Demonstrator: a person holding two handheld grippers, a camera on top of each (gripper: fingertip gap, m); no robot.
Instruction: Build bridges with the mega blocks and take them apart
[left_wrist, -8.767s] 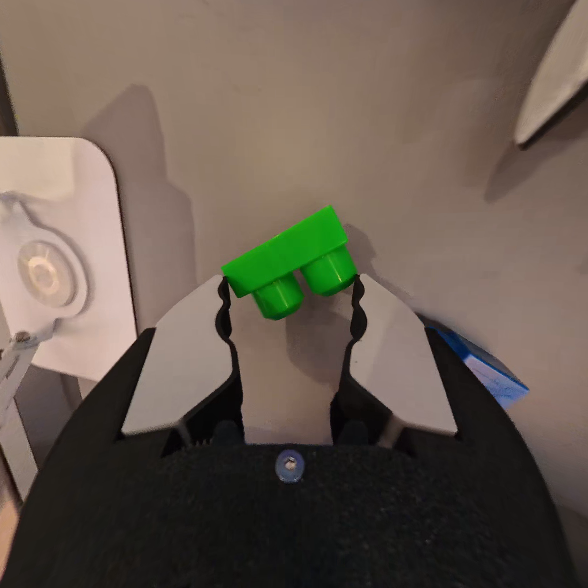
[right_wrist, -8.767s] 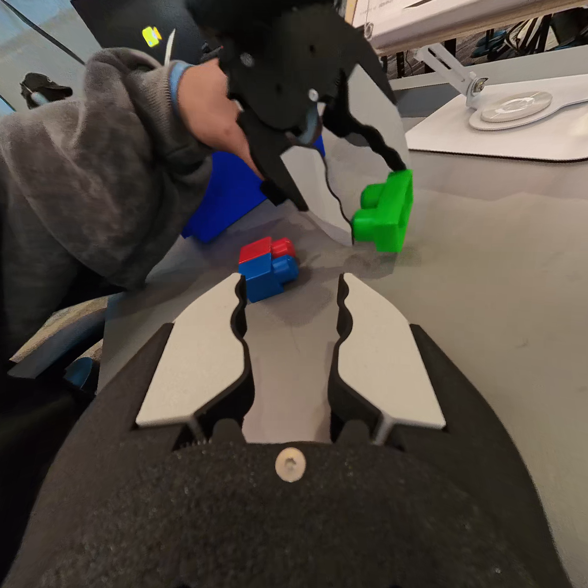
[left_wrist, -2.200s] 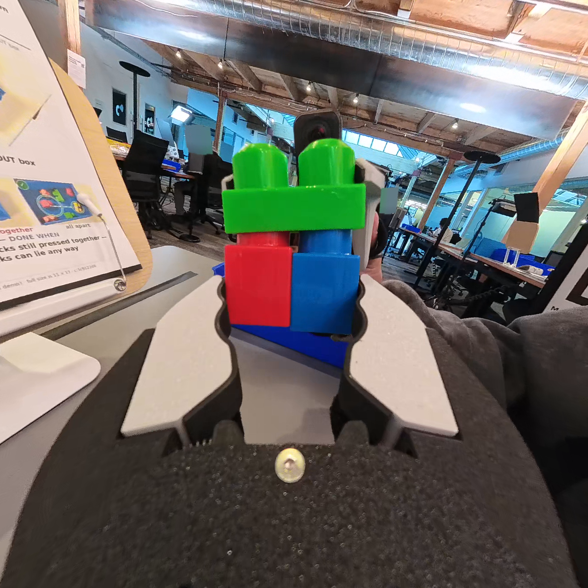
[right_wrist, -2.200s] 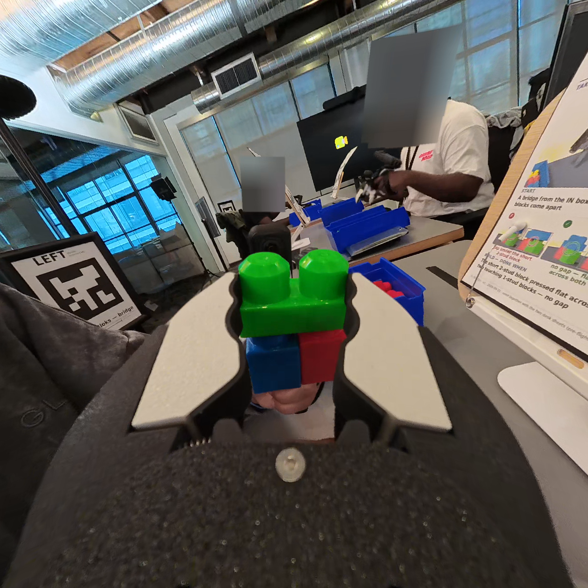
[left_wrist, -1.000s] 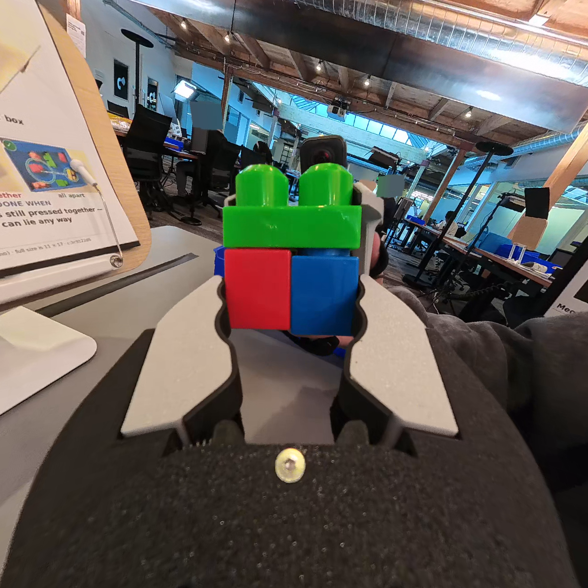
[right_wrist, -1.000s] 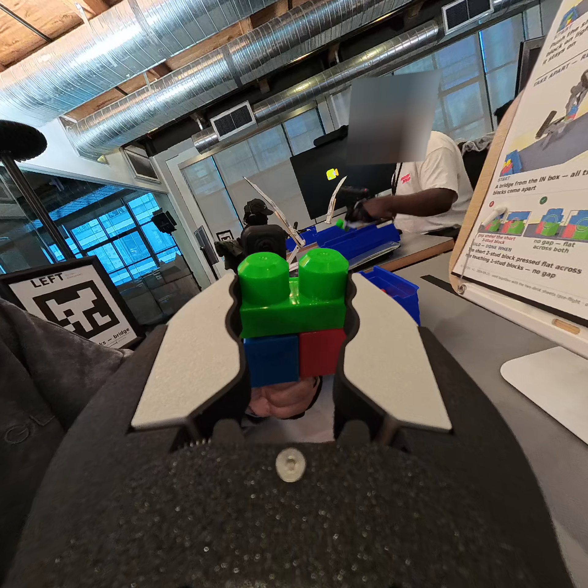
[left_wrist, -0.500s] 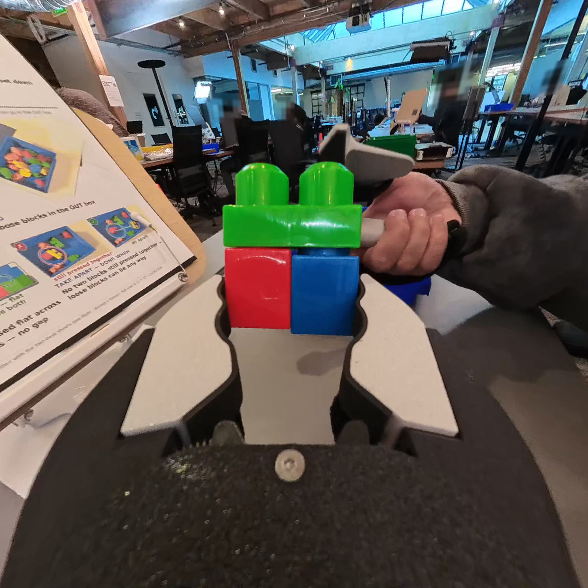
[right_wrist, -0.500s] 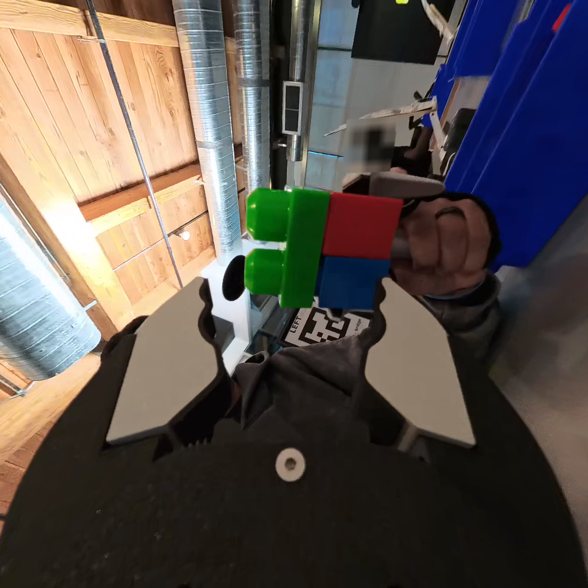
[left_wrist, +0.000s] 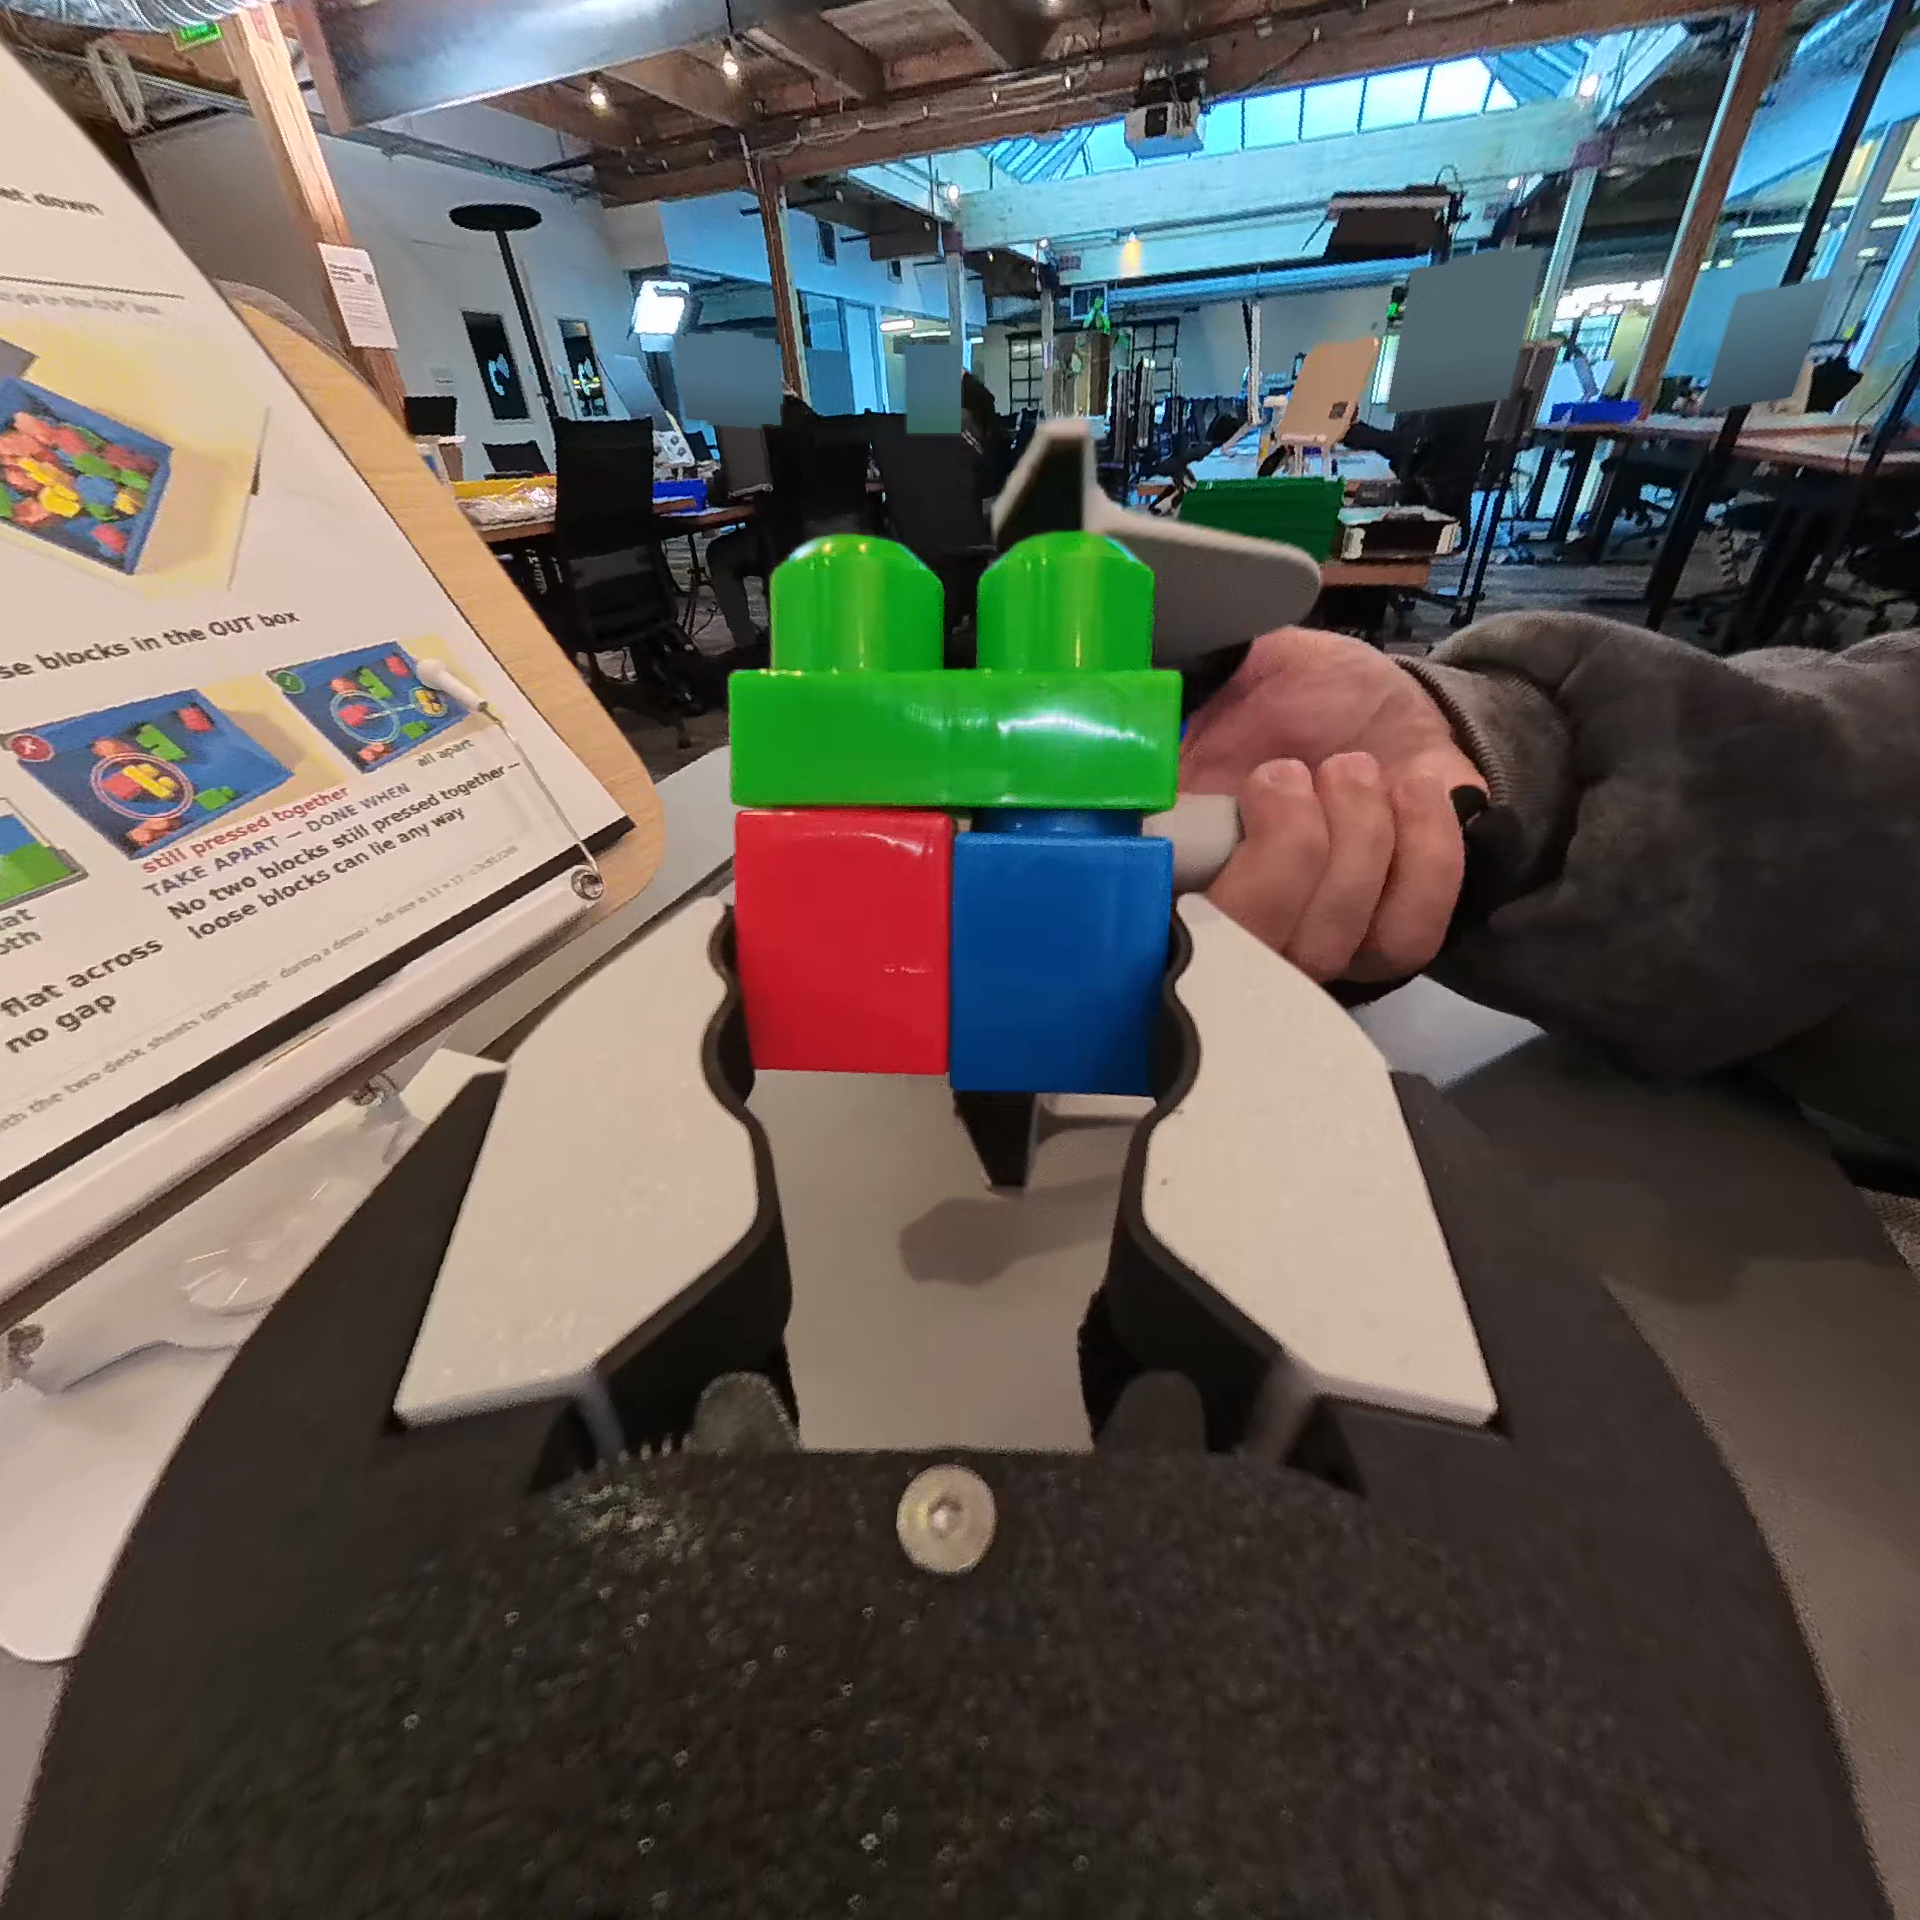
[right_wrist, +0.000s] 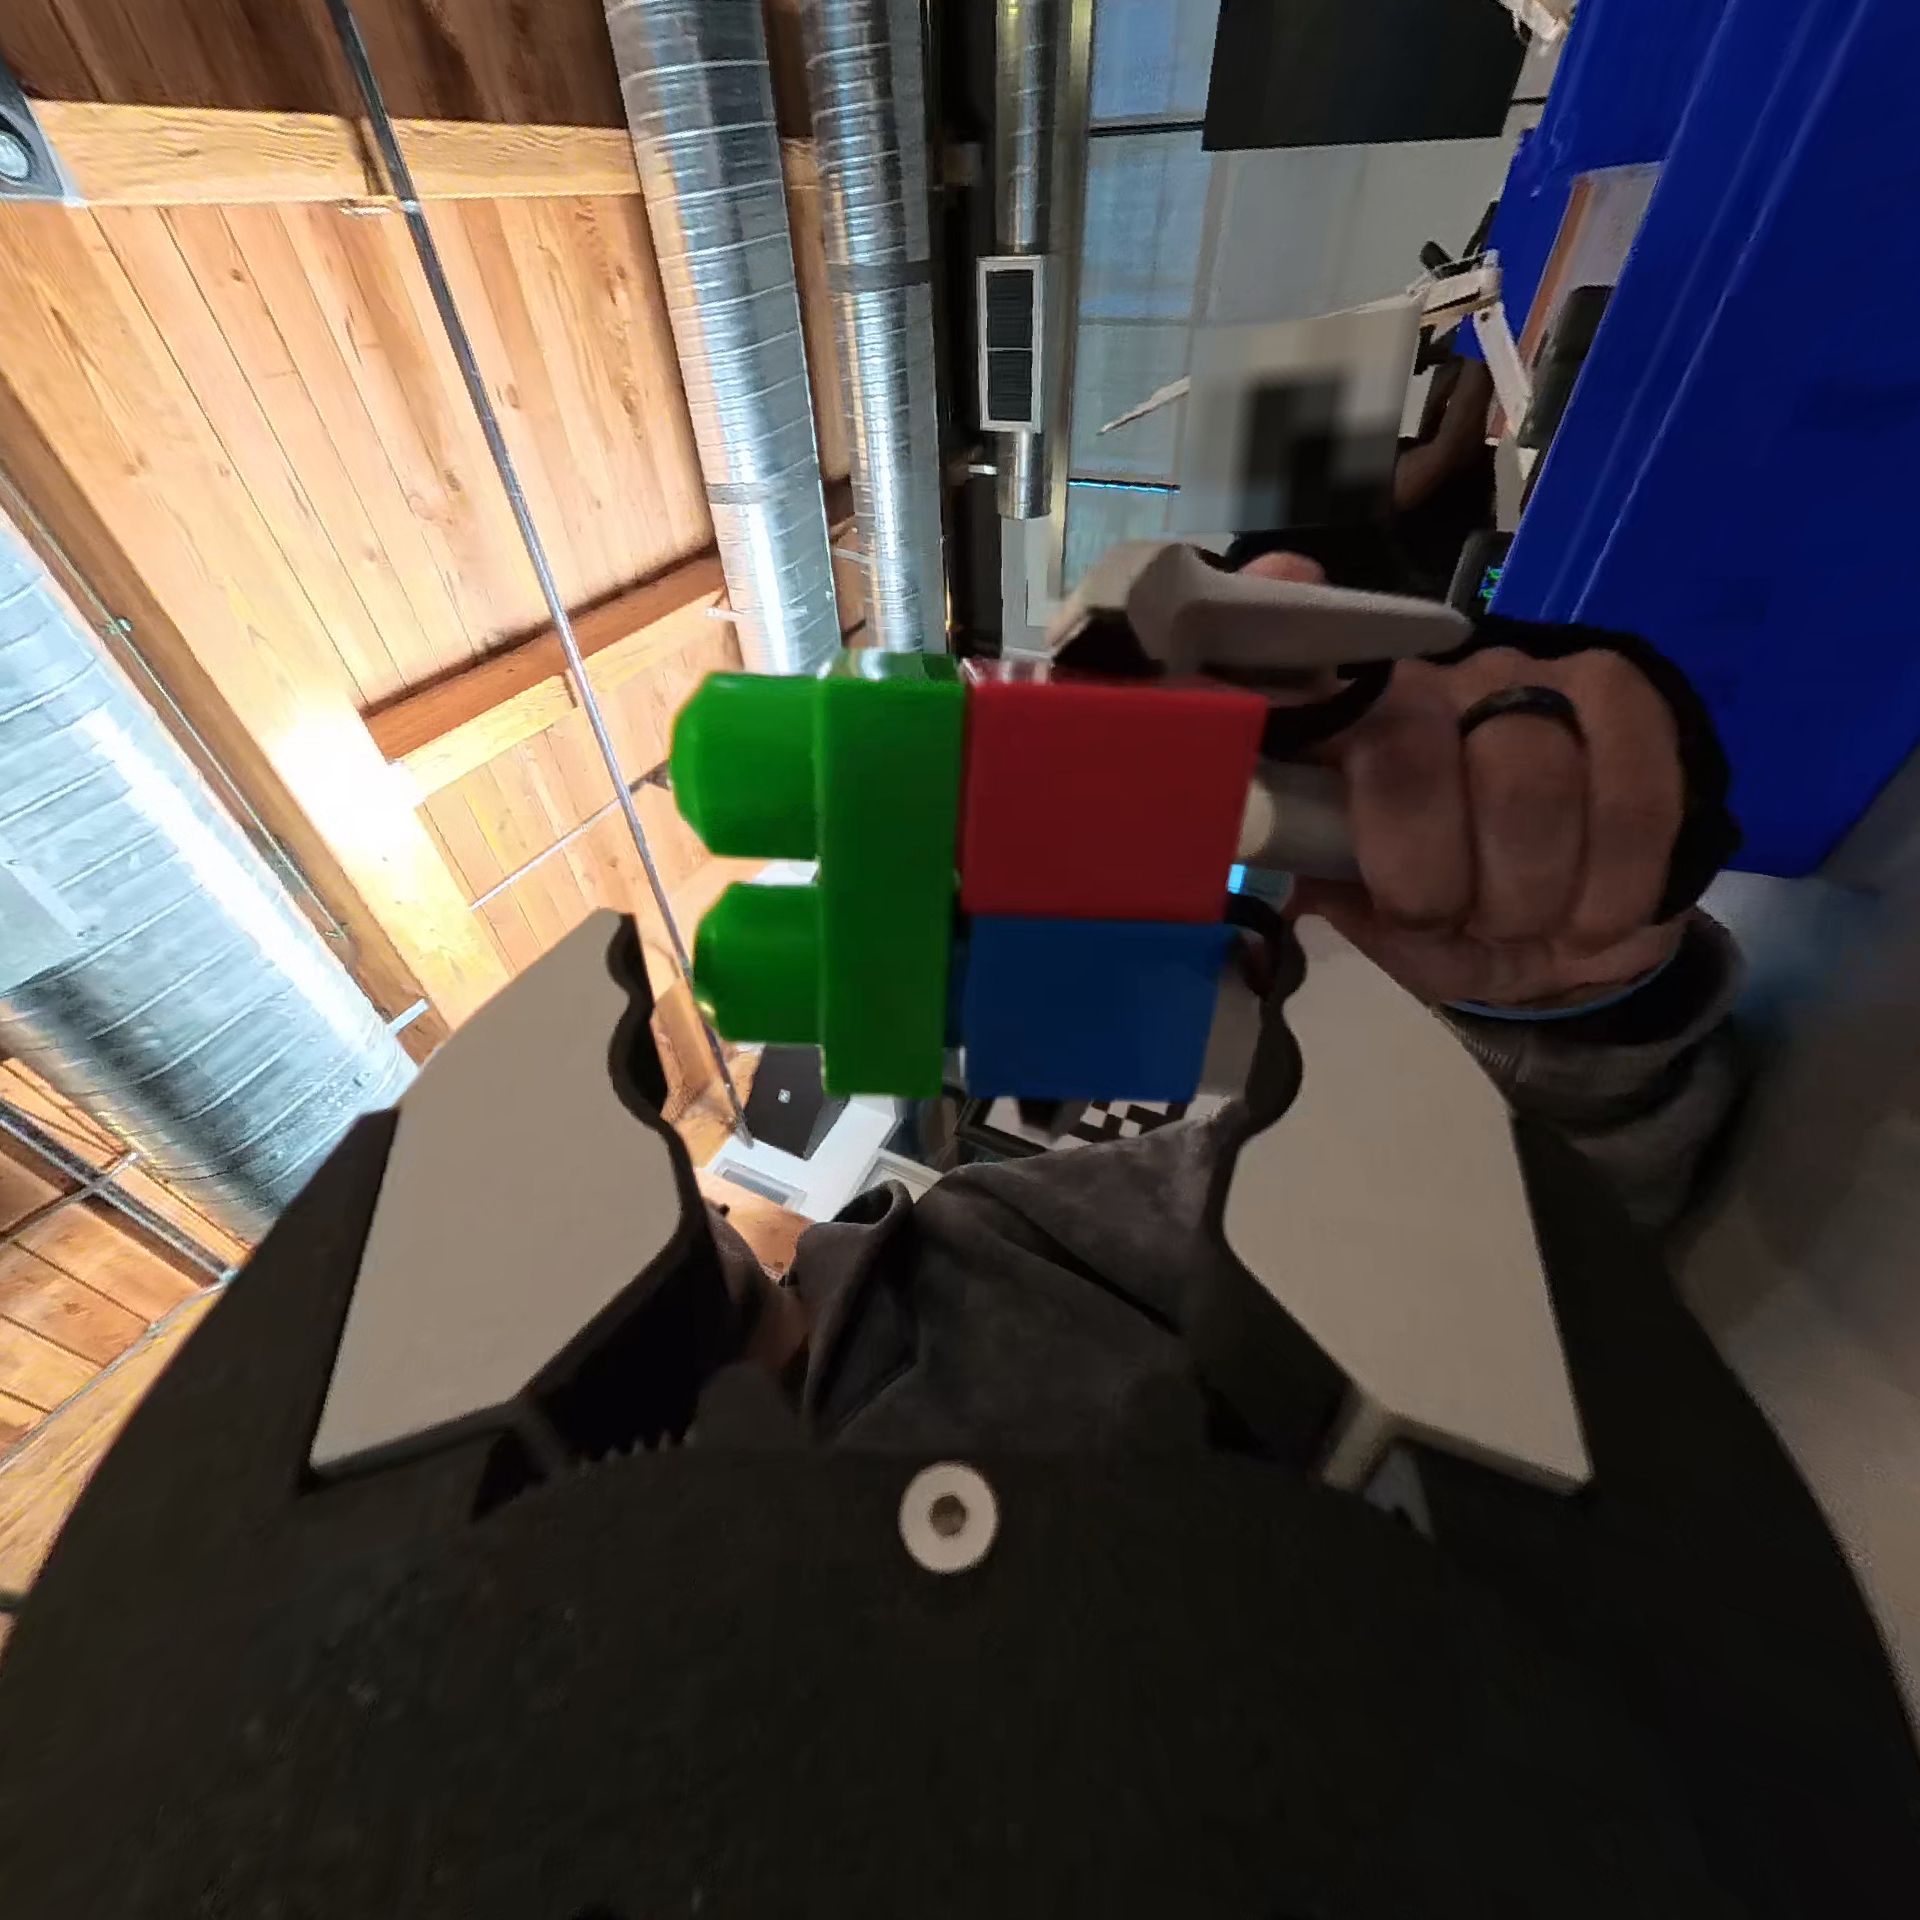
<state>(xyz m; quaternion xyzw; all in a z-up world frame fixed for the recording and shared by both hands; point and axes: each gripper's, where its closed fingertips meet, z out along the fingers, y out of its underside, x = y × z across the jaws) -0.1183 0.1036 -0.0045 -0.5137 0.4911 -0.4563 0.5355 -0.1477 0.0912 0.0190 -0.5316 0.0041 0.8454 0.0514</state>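
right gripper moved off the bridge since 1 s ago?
Yes. The right gripper has let go, opened and rolled sideways; ceiling ducts now run vertically.

Left gripper (left_wrist: 951, 997) clamped on bridge, fingertips pinching outer sides of red block (left_wrist: 844, 940) and blue block (left_wrist: 1058, 961). Red + blue sit side by side, touching. Green block (left_wrist: 954, 736) spans both on top, studs up; flush on red, slight gap over blue w/ blue stud showing. Whole assy held above grey table (left_wrist: 935, 1299), casting a shadow on it. Right gripper (left_wrist: 1153, 561) behind the green block at right, held by person's hand (left_wrist: 1330, 800) in grey sleeve. Instruction board (left_wrist: 260, 665) leans at table's left edge.
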